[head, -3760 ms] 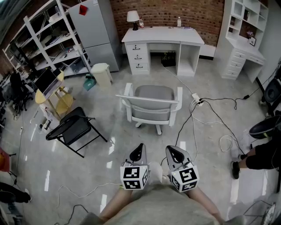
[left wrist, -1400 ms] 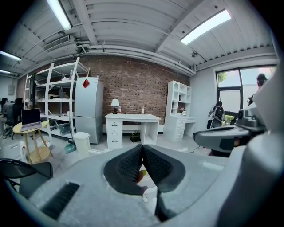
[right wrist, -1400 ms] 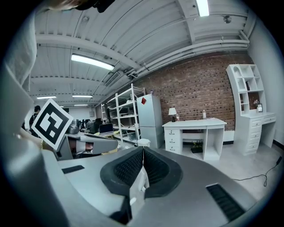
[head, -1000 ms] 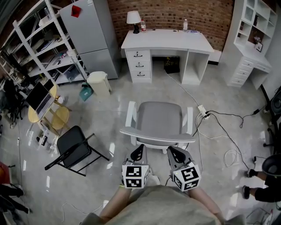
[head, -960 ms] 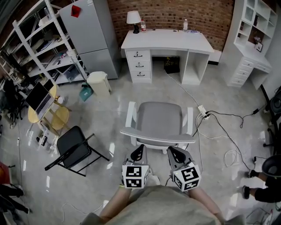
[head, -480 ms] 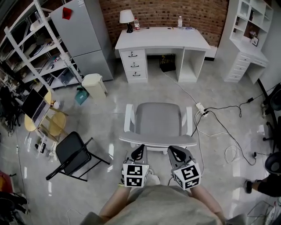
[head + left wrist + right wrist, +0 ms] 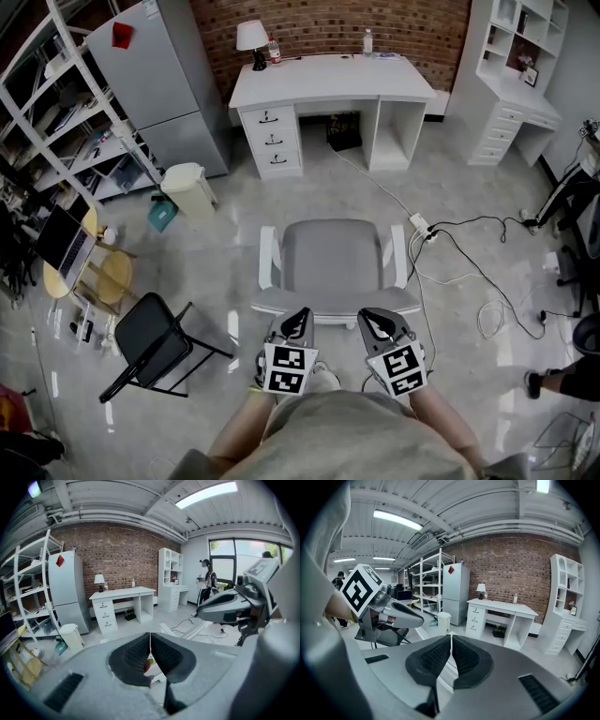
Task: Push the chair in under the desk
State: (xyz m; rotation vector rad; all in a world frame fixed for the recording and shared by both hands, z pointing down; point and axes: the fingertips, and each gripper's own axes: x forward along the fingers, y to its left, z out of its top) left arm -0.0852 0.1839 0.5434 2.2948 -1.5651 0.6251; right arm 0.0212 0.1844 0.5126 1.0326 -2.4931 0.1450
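Overhead, left gripper (image 7: 298, 317) and right gripper (image 7: 372, 319) sit behind the chair (image 7: 330, 258); their views show fingers (image 7: 133, 654) pressed together.

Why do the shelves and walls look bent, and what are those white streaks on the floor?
Head view: the wide lens bows the rack near the edge, and white glare streaks shine on the glossy floor. Left gripper view: fisheye curving, dark rounded corners, and the window is washed out. Right gripper view: the same curving, with a bright ceiling light overhead.
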